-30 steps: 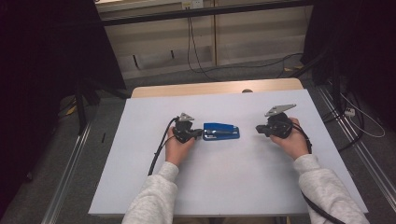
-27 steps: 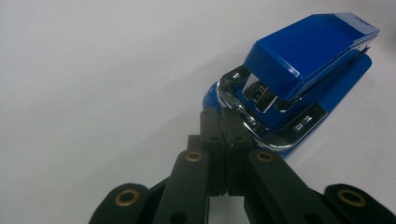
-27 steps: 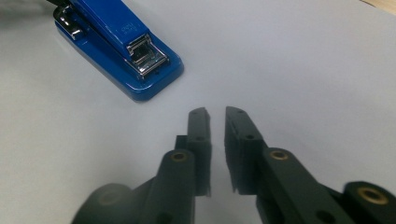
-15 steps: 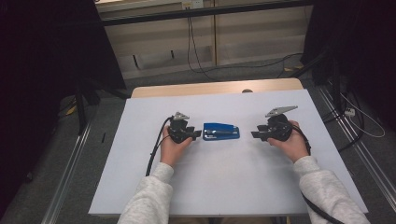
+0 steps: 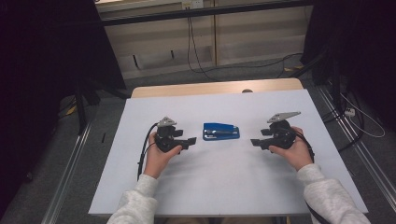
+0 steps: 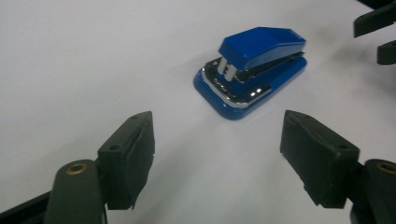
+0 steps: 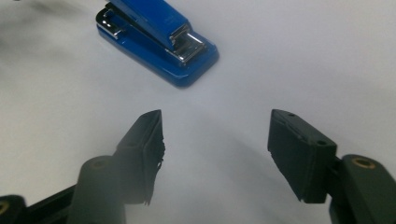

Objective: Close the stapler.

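Stapler (image 5: 221, 131) is lying between my grippers; I'm holding left (image 5: 190, 140) and right (image 5: 255, 142) wide apart, gripping nothing.

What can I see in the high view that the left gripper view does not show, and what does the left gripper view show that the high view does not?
The high view alone gives the table's edges, both hands, the sleeves, the cables and the floor around. The left gripper view alone gives the stapler's metal parts under its blue top, and the wide gap between the left gripper's jaws. Both share the blue stapler, lying free on the white surface between the left gripper and the right gripper.
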Motion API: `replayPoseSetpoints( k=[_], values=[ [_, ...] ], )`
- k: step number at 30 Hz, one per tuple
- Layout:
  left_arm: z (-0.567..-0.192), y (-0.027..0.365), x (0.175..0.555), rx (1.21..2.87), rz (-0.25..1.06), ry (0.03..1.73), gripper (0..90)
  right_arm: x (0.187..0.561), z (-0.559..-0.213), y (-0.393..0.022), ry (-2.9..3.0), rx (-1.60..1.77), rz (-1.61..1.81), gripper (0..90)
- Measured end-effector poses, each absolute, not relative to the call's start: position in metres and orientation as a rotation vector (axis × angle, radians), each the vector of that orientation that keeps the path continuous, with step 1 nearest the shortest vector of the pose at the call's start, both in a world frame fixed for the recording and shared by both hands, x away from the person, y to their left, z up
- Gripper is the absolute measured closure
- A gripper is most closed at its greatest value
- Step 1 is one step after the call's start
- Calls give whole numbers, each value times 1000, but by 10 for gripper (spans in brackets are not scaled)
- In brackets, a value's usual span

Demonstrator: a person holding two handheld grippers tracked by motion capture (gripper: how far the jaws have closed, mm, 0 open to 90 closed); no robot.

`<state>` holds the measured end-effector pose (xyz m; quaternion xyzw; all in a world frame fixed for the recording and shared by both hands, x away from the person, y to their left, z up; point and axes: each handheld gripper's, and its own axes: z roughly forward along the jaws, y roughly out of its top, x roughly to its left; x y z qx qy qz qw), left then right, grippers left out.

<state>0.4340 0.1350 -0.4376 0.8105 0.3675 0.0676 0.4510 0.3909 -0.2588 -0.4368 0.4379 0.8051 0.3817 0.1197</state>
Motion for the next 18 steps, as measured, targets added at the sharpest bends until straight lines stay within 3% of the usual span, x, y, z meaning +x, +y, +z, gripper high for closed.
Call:
replayPoseSetpoints(
  k=[2,18],
  values=[
    [-436,141,426,1996,181,914,184,388,-437,-259,2357,1276,1109,309],
    [-435,164,400,1980,181,893,96,354,-435,-265,2392,1245,1113,188]
  ],
)
